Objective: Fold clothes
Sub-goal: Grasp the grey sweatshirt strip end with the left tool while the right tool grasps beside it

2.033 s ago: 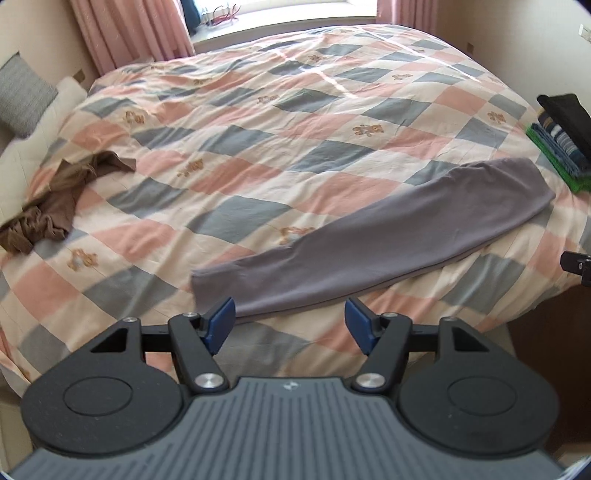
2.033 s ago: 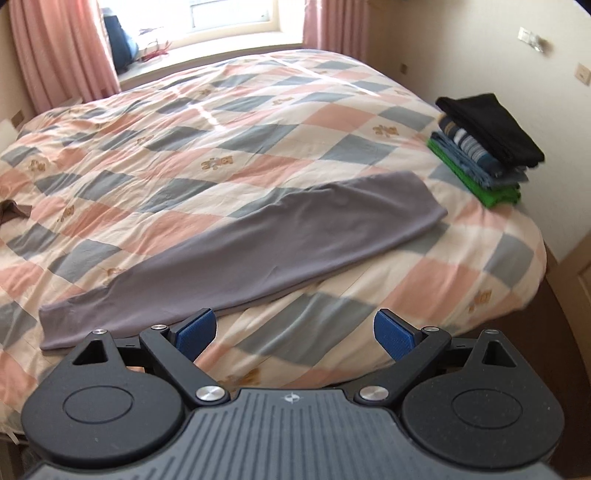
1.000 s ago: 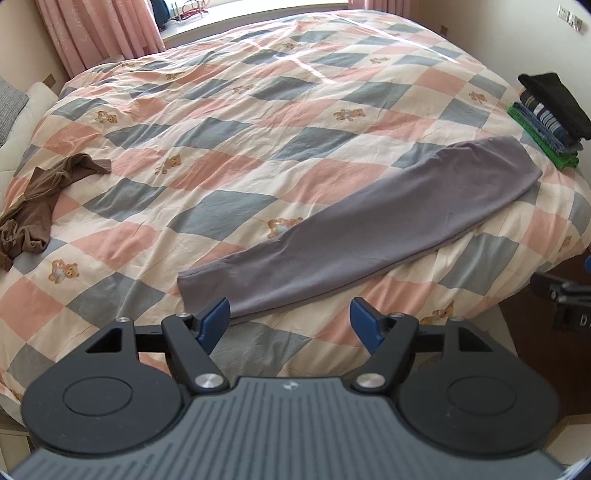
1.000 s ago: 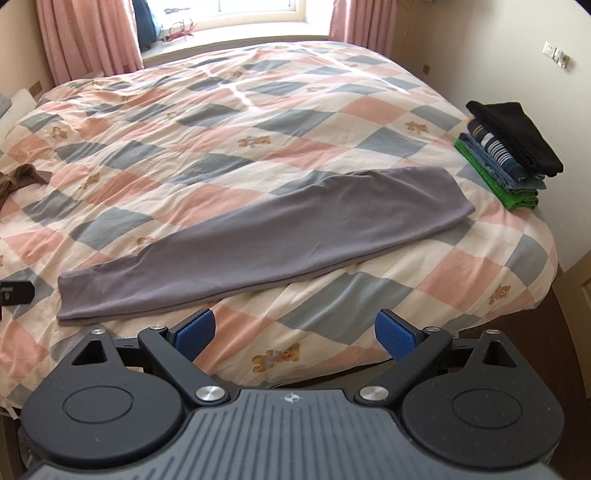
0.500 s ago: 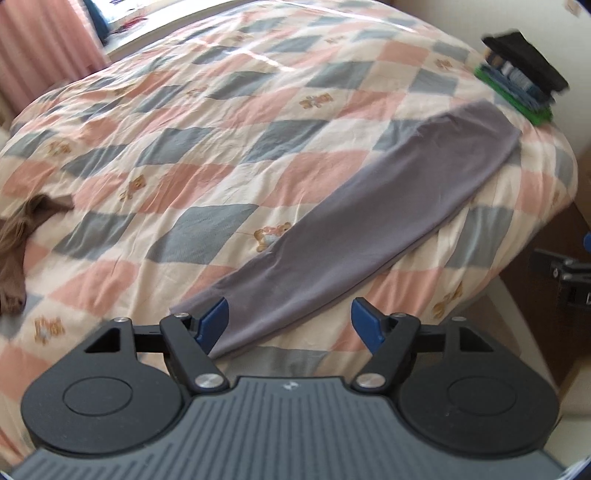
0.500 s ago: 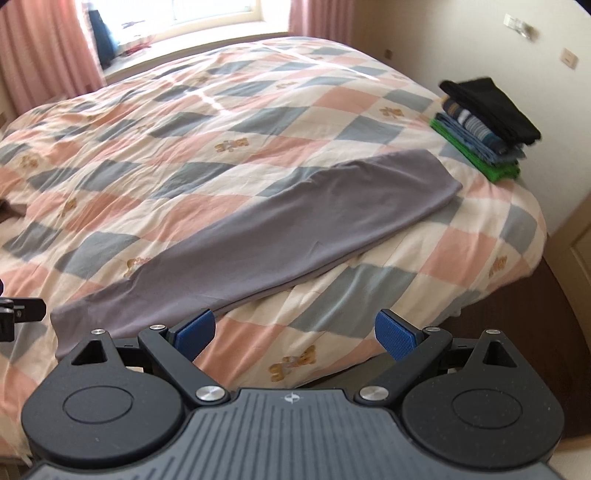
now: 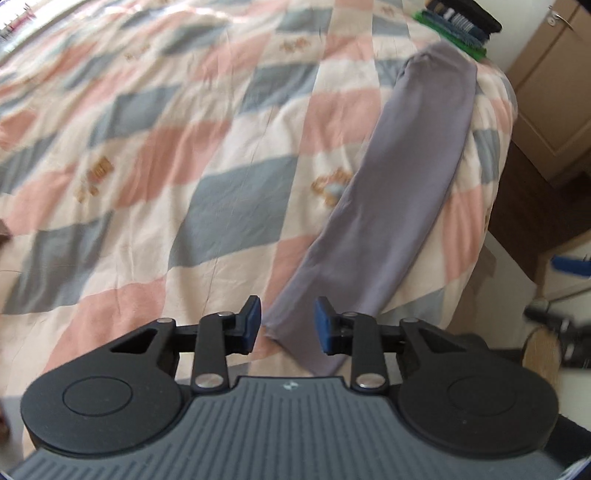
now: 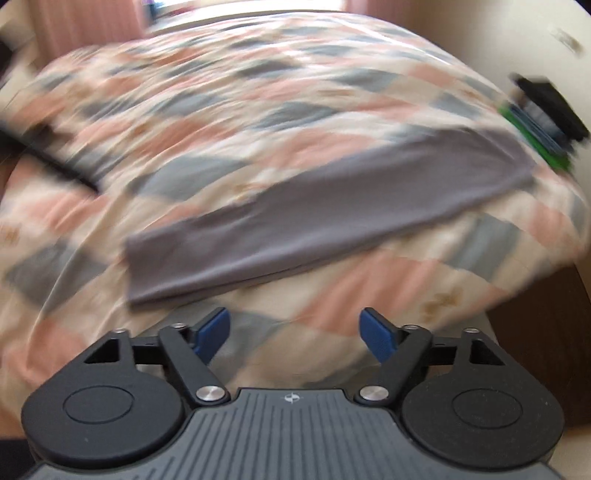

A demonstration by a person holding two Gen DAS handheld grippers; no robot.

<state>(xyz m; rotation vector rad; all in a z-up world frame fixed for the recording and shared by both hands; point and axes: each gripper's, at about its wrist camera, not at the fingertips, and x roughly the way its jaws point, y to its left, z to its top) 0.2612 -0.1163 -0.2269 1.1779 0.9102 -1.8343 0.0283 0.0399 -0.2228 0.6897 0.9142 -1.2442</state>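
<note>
A long grey garment (image 7: 391,184) lies flat as a narrow strip on the checked bedspread (image 7: 184,147), running from the near edge toward the far right corner. My left gripper (image 7: 287,326) is open, its blue pads on either side of the garment's near end without pinching it. In the blurred right wrist view the same grey garment (image 8: 325,214) stretches across the bed. My right gripper (image 8: 295,334) hangs wide open over the bed's front edge, short of the cloth, with nothing between its fingers.
A stack of folded clothes (image 7: 461,22), black on top and green at the bottom, sits at the bed's far right corner, also visible as the stack (image 8: 543,118). A wooden door (image 7: 554,92) and brown floor lie right of the bed.
My left gripper swung right and dropped down to the garment's near end, and its jaws narrowed around it. My right gripper moved fast, leaving its view blurred, and stayed wide open.
</note>
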